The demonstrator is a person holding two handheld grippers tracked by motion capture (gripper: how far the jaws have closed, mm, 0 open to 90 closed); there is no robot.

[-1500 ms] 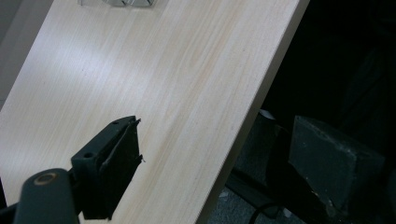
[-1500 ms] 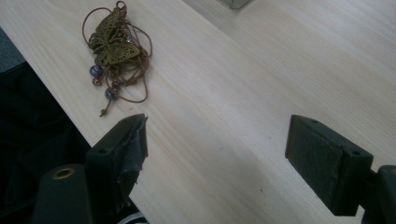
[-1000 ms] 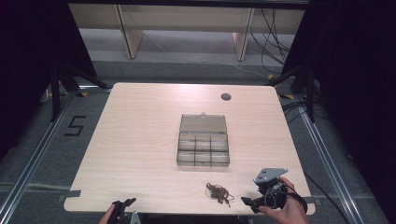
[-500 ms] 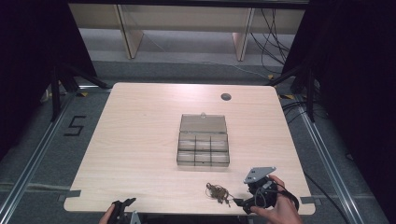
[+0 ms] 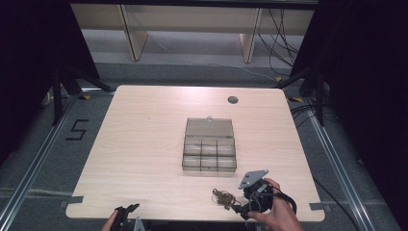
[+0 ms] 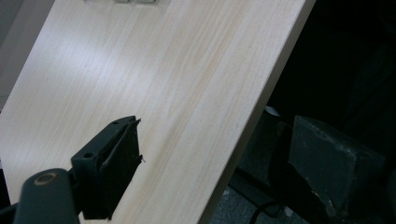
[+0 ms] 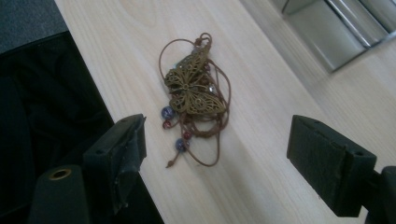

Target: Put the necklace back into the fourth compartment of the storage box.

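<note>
Near the front edge of the pale wooden bench (image 5: 144, 144), just in front of the clear plastic compartment box (image 5: 209, 154), I see the brass butterfly pendant on its tangled brown cord with red and blue beads (image 5: 222, 197). It lies flat on the bench, apart from the box, a little toward the box's right front corner.

My right tool (image 5: 245, 208) sits just right of the pendant, held low by a hand (image 5: 276, 216) at the bench edge. In the right gripper view its jaws stand wide apart with the pendant (image 7: 194, 93) ahead of them, between their lines and nearer the left jaw; neither jaw touches it.

My left tool (image 5: 126, 214) is at the bench's front edge, well to the left of the box. In the left gripper view its jaws also stand wide apart, one over the bare wood, the other beyond the bench edge, holding nothing.

The box is open, its lid (image 5: 209, 127) laid back flat behind it. Its divided compartments look see-through; I cannot tell whether anything lies in them.
</note>
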